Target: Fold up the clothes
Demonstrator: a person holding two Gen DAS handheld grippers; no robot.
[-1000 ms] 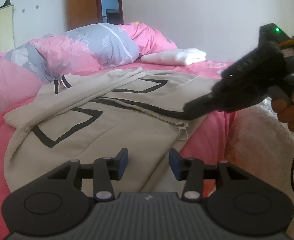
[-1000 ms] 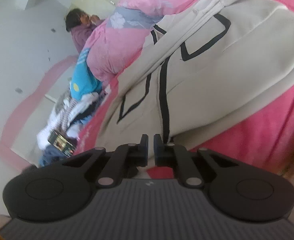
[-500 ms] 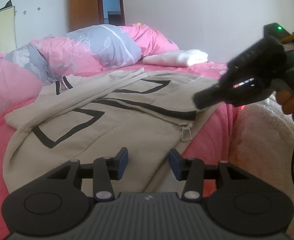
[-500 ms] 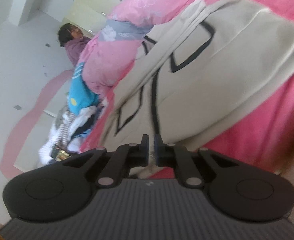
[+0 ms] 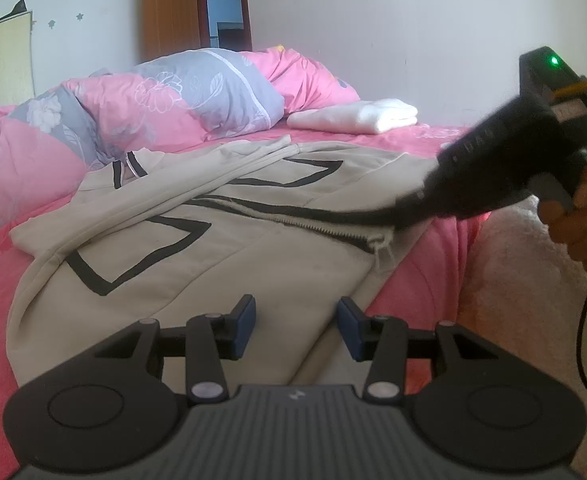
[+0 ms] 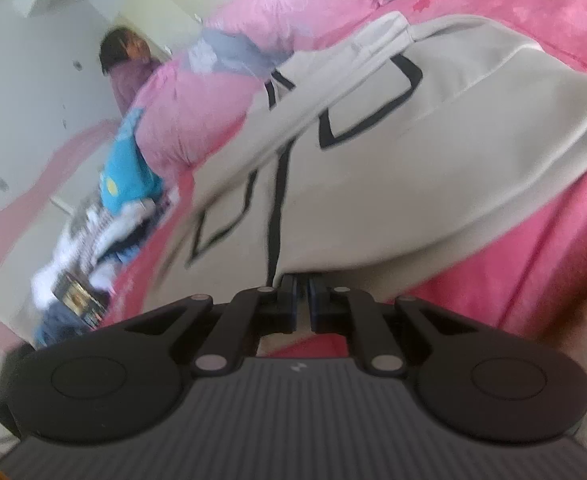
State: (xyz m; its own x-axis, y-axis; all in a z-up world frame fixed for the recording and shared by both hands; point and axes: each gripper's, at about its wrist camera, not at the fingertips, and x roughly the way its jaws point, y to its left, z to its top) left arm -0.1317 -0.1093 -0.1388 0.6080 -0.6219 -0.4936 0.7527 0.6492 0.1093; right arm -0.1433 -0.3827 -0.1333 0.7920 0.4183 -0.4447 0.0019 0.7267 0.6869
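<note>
A beige zip-up hoodie with black diamond outlines is spread flat on a bed covered by a pink sheet. The hem lies nearest the camera and the hood end is turned toward a pink and grey quilt bunched at the far side. A folded white cloth is seen on the sheet beyond the hoodie, near the wall.

The left tool is held low over the hem, its blue-padded fingers spread apart with nothing between them; beige fabric is seen below the gap.

The right tool is seen in the left view at the right edge of the hoodie, gripped by a hand, with its tip at the lower end of the black zipper strip. In its own view the fingers are pressed almost together, a thin slit being left between them, and the hem by the zipper lies at their tips. Whether fabric is pinched cannot be told from the blurred picture.

A pale fleecy blanket is draped at the bed's right edge. At the far side of the bed a seated person and a heap of clothes are visible.
</note>
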